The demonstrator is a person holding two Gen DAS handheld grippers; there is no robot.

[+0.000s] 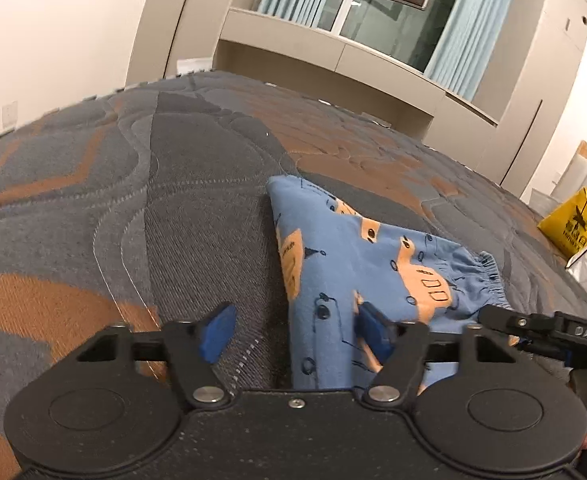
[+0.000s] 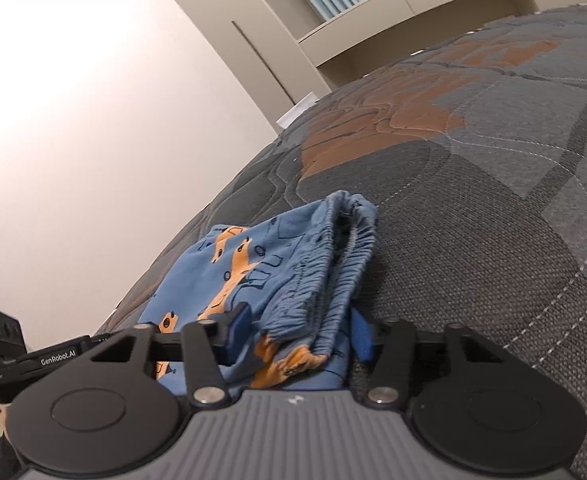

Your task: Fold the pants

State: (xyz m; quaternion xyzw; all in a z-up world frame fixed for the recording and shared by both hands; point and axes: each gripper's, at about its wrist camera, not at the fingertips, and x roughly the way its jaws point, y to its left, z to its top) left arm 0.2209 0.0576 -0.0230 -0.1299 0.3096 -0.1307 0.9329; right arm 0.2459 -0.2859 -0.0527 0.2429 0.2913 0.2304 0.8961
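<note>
Small blue pants printed with orange vehicles lie folded on a grey and orange quilted mattress. My left gripper is open at their near left edge. One blue pad hovers over bare mattress and the other pad rests on the fabric. In the right wrist view the gathered elastic waistband of the pants fills the gap of my right gripper. Both its pads touch the bunched cloth. Each gripper shows at the edge of the other's view: the right gripper and the left gripper.
The mattress stretches far beyond the pants in both views. A yellow bag stands by white bedding at the right edge. Beige cabinets and a window bench with blue curtains line the far wall.
</note>
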